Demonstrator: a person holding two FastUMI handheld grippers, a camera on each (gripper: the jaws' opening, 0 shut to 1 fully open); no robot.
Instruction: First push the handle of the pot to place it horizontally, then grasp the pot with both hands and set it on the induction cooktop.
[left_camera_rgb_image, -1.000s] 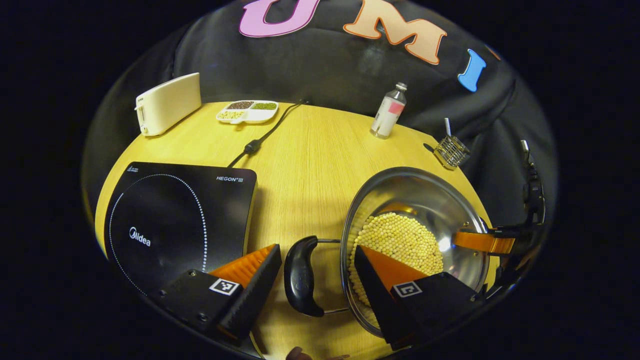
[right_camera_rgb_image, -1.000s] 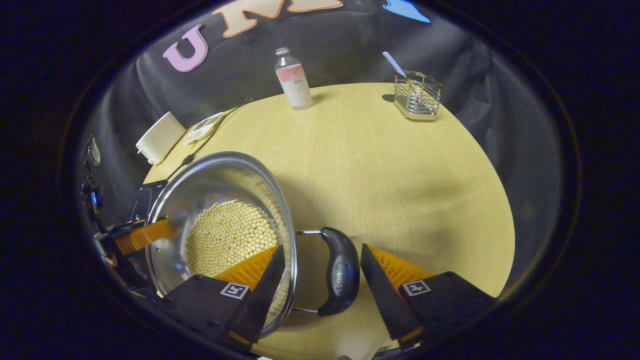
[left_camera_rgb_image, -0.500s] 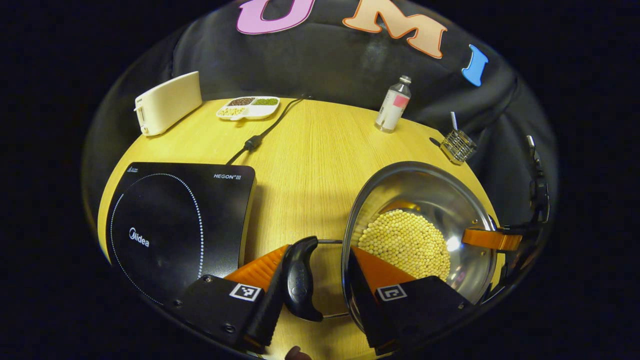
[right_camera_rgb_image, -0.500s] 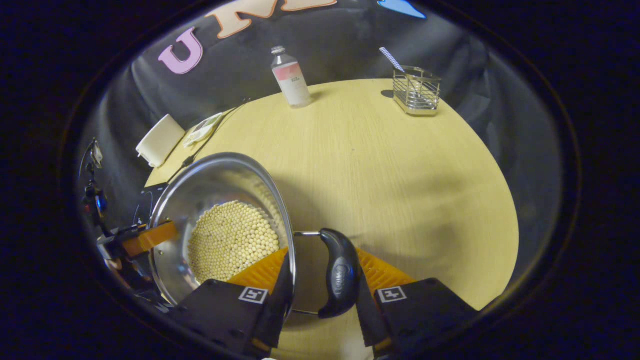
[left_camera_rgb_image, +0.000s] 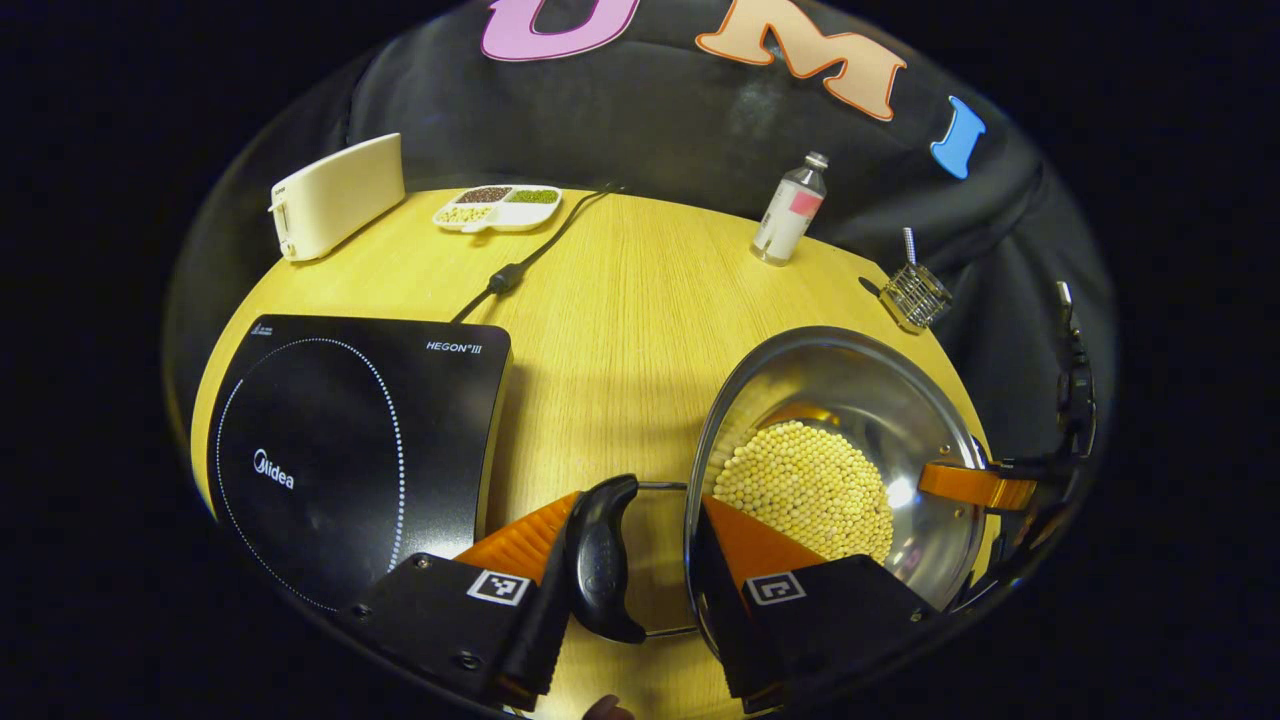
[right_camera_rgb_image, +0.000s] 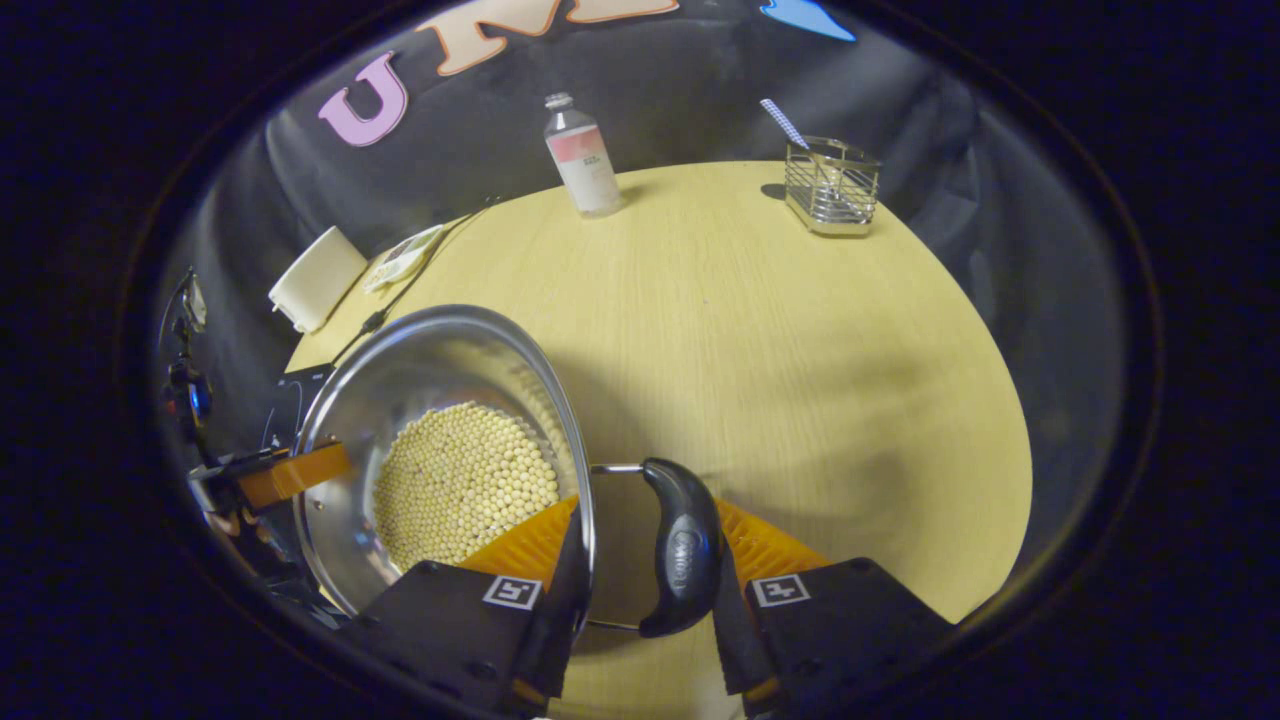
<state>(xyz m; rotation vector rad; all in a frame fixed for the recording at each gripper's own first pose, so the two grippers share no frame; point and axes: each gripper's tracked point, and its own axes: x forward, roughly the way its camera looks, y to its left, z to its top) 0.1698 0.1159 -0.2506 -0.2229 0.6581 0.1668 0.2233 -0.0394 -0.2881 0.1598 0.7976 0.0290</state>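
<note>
The pot (left_camera_rgb_image: 835, 470), holding pale beans, stands on the table (left_camera_rgb_image: 620, 300) to the right of the induction cooktop (left_camera_rgb_image: 350, 440). Since a second ago both grippers have been narrowed: the left gripper (left_camera_rgb_image: 628, 600) is now closed around the pot's left handle (left_camera_rgb_image: 598, 560) and rim, the right gripper (right_camera_rgb_image: 640, 600) around the right handle (right_camera_rgb_image: 682, 548) and rim. The lift can be judged imminent. "Midea" and "HEGON III" are printed on the cooktop.

Surface: round, light wood grain (left_camera_rgb_image: 620, 300), vertical grain lines visible.
Wall: black cloth (left_camera_rgb_image: 650, 130) draped behind the surface, creased, curving round its far edge.
Light: from above; soft shadows on the surface, warm yellow tone in the left gripper view, paler in the right gripper view.
</note>
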